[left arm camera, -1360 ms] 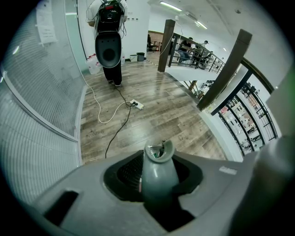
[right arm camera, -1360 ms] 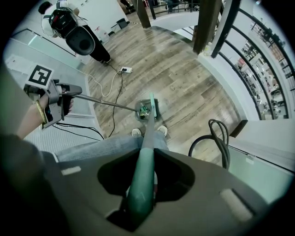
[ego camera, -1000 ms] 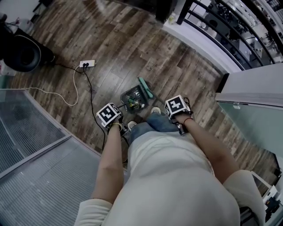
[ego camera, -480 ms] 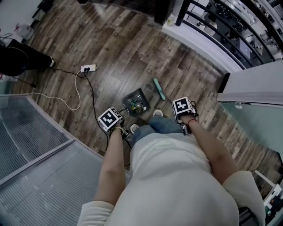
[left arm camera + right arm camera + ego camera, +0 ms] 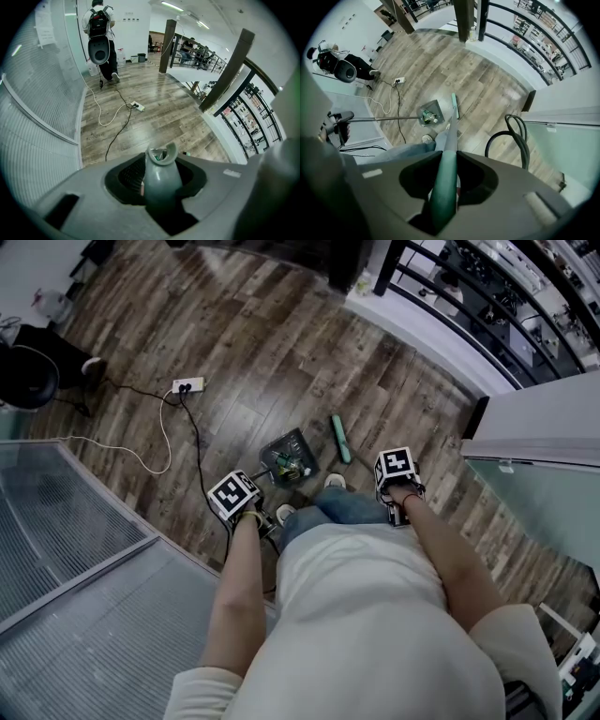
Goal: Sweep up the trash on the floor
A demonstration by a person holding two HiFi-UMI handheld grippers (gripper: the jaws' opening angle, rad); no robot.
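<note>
Head view shows one dustpan (image 5: 289, 454) holding trash (image 5: 285, 465) on the floor (image 5: 234, 352), just left of one broom head (image 5: 340, 439). Two grippers are engaged: left gripper (image 5: 159, 187) is clamped on the dustpan handle (image 5: 159, 171), and right gripper (image 5: 443, 190) is clamped on the broom handle (image 5: 445, 173).

One dustpan (image 5: 289, 455), one broom (image 5: 339, 439) — one power strip (image 5: 187, 385).

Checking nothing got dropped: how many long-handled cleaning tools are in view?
2: the dustpan on the floor, handle in the left gripper; the green broom beside it, handle in the right gripper. None seems hidden.
</note>
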